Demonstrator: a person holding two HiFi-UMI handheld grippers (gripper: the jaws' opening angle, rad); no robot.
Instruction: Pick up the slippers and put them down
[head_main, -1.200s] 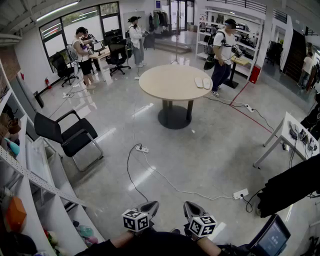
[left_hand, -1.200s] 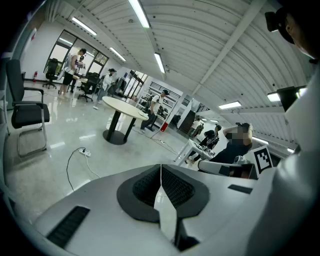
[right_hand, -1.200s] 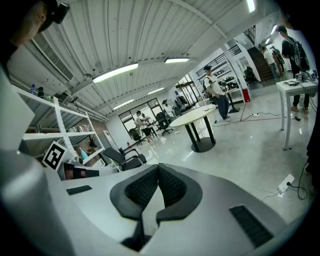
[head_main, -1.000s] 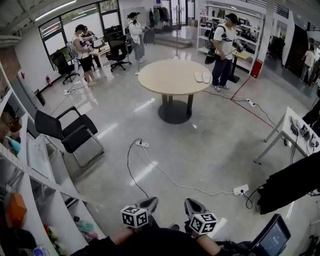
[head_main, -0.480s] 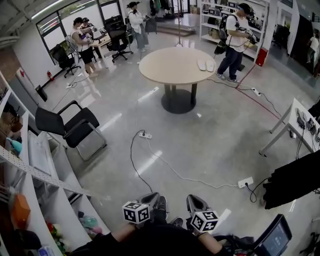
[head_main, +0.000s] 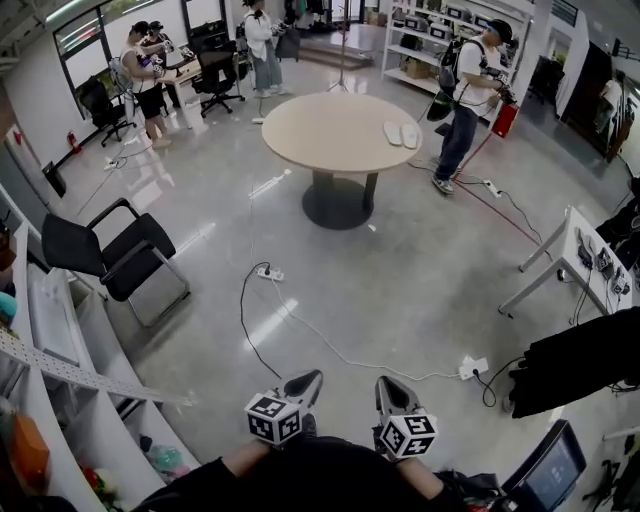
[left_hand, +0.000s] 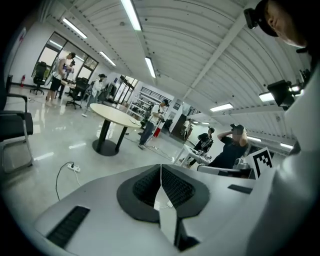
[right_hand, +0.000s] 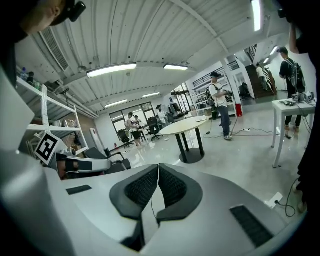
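Slippers (head_main: 402, 133) were seen lying side by side on the round table (head_main: 310, 135), near its right edge and well apart from both grippers. The left gripper (head_main: 303, 385) and right gripper (head_main: 390, 392) were held low over the floor (head_main: 400, 290), each with jaws pressed together on nothing.

In the upper middle of my head view stands a round table (head_main: 320, 130) on a dark pedestal, with a person (head_main: 467, 85) just right of it. A black chair (head_main: 105, 255) sits at the left, beside white shelves (head_main: 55, 340). A power strip (head_main: 269, 273) lies mid-floor, its black cable (head_main: 242, 315) looping toward the bottom edge. A white desk (head_main: 585, 262) is at the right edge and a screen (head_main: 545, 470) in the lower right corner.
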